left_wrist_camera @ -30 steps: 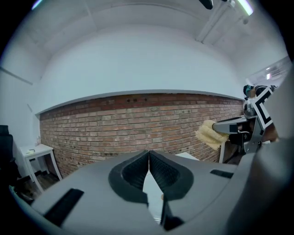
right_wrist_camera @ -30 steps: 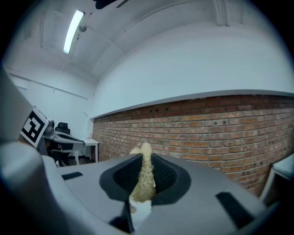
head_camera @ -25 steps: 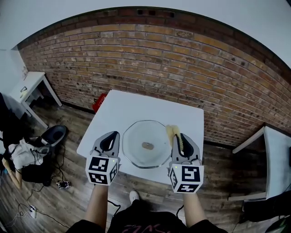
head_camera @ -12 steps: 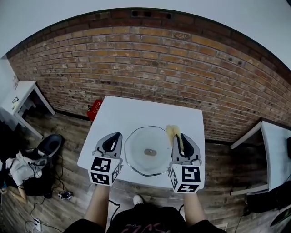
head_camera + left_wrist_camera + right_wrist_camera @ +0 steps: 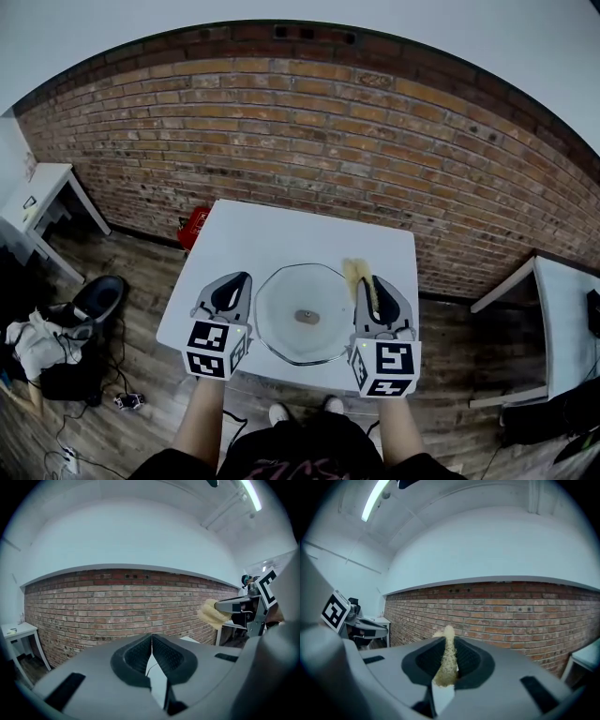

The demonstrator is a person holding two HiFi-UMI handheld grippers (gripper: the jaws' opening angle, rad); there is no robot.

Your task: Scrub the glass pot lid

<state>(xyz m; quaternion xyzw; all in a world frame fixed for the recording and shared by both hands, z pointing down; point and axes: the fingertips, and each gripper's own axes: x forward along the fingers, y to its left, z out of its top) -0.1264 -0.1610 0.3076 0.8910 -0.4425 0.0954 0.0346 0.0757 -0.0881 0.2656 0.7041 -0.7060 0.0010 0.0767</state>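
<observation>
Glass pot lid lies flat on white table, between both grippers. Left gripper at lid's 9 o'clock: jaws pressed together, nothing between. Right gripper at 3 o'clock: clamps yellow sponge. Red case on floor at 11 o'clock. Brick wall beyond.

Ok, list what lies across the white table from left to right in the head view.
From the left: left gripper, fingers shut and empty → glass pot lid → right gripper, fingers shut on the yellow sponge.
</observation>
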